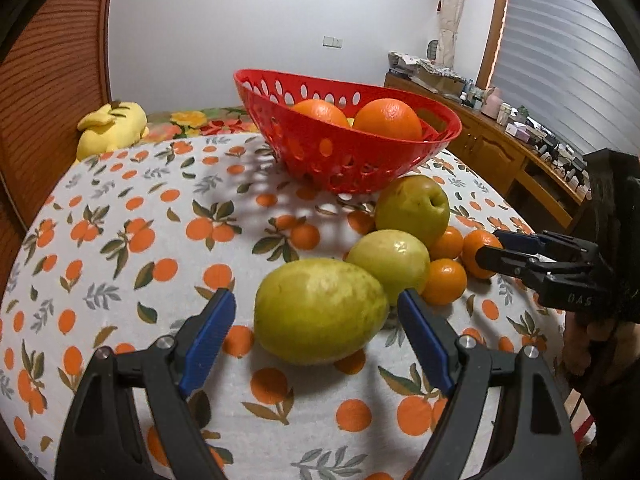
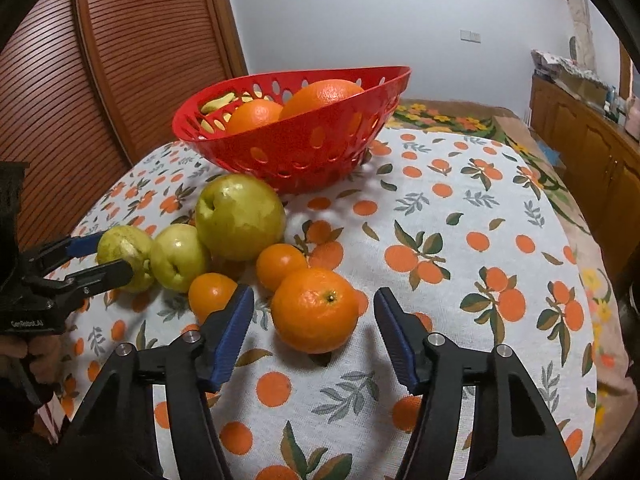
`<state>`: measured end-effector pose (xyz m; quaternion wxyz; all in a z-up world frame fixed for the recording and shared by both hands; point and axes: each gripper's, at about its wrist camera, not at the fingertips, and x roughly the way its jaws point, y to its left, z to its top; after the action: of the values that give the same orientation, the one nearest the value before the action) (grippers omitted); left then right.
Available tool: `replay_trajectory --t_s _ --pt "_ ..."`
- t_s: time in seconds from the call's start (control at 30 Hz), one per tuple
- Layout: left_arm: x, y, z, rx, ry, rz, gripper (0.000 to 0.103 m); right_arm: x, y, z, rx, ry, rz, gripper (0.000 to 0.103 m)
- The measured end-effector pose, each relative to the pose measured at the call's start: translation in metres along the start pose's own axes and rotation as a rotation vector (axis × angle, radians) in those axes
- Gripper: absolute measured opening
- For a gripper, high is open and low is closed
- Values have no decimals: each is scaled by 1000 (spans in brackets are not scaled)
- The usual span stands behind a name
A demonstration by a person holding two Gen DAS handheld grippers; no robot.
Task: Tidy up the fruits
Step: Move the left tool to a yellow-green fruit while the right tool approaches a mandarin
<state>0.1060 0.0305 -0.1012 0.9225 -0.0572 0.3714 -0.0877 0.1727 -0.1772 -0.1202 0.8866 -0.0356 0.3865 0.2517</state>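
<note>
My left gripper (image 1: 316,308) is open and straddles a large green-yellow fruit (image 1: 320,320) lying on the tablecloth, with a narrow gap at each blue pad. Two more green fruits (image 1: 388,260) (image 1: 412,208) lie behind it. My right gripper (image 2: 314,304) is open around an orange (image 2: 316,310), its pads clear of the peel. Two small tangerines (image 2: 212,294) (image 2: 280,266) sit left of the orange. The red perforated basket (image 2: 300,148) stands behind with two oranges (image 1: 388,118) in it. In the left wrist view the right gripper (image 1: 490,246) reaches in from the right.
A round table with an orange-print cloth (image 2: 460,240) carries everything. A yellow plush toy (image 1: 112,128) lies at its far left edge. A wooden louvred door (image 2: 80,80) stands behind, and a cluttered wooden sideboard (image 1: 500,148) runs along the right wall.
</note>
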Motion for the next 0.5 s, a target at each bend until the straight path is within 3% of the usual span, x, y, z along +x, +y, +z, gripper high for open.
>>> replay_trajectory --t_s 0.17,0.27,0.5 --pt "5 3 -4 -14 20 -2 83 6 0 0 9 30 -1 60" --pt "6 4 -5 -15 25 -2 83 9 1 -1 1 46 -8 47" --pt "8 6 -6 -25 30 -6 83 3 4 -6 -6 35 -7 46"
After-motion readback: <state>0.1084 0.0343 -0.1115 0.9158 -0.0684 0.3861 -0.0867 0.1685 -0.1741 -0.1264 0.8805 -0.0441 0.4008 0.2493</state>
